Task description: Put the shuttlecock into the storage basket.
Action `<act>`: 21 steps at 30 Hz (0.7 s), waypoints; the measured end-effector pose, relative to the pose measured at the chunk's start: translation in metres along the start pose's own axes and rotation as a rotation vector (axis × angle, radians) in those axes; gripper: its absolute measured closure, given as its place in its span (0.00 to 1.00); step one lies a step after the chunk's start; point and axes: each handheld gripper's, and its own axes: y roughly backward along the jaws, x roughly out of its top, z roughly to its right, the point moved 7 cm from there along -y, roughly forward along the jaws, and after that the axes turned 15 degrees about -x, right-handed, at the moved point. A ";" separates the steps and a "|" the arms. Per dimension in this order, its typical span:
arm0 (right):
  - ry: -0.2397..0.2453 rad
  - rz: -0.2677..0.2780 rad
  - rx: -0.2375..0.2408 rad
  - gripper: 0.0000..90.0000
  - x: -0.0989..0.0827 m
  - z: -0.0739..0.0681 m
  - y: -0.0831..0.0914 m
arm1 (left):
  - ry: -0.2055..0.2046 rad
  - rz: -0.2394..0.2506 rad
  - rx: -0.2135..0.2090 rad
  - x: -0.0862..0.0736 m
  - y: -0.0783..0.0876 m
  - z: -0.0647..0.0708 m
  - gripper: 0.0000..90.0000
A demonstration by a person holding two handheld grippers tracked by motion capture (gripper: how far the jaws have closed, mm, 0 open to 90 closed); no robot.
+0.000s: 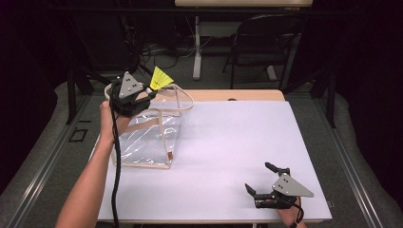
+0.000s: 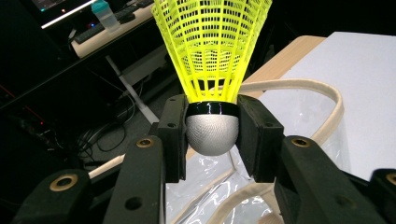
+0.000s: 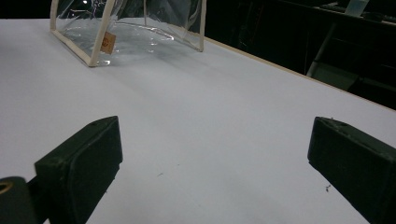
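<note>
A yellow shuttlecock [image 1: 160, 78] with a white cork head [image 2: 212, 133] is clamped between the pads of my left gripper [image 1: 151, 91], which hovers over the top of a clear plastic bag [image 1: 148, 135] with cream trim and handles. The skirt [image 2: 212, 44] points up and away from the jaws. In the left gripper view a cream handle [image 2: 299, 86] arches just behind the cork. My right gripper [image 1: 260, 178] rests low at the table's near right, its jaws wide apart with nothing between them; the bag [image 3: 126, 23] lies far ahead of it.
A white sheet [image 1: 237, 142] covers the wooden table. Behind the table stand a black chair [image 1: 263, 45] and another table's leg [image 1: 196, 47], with cables on the floor. The person's left forearm [image 1: 92, 180] comes in along the table's left edge.
</note>
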 end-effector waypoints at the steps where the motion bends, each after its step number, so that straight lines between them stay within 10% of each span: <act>1: 0.000 0.000 0.000 0.03 0.000 0.000 0.000 | 0.000 -0.003 -0.002 -0.001 0.000 -0.001 0.72; 21: 0.007 -0.003 -0.005 0.03 0.000 0.001 0.001 | -0.016 -0.117 -0.051 -0.021 -0.002 -0.014 0.72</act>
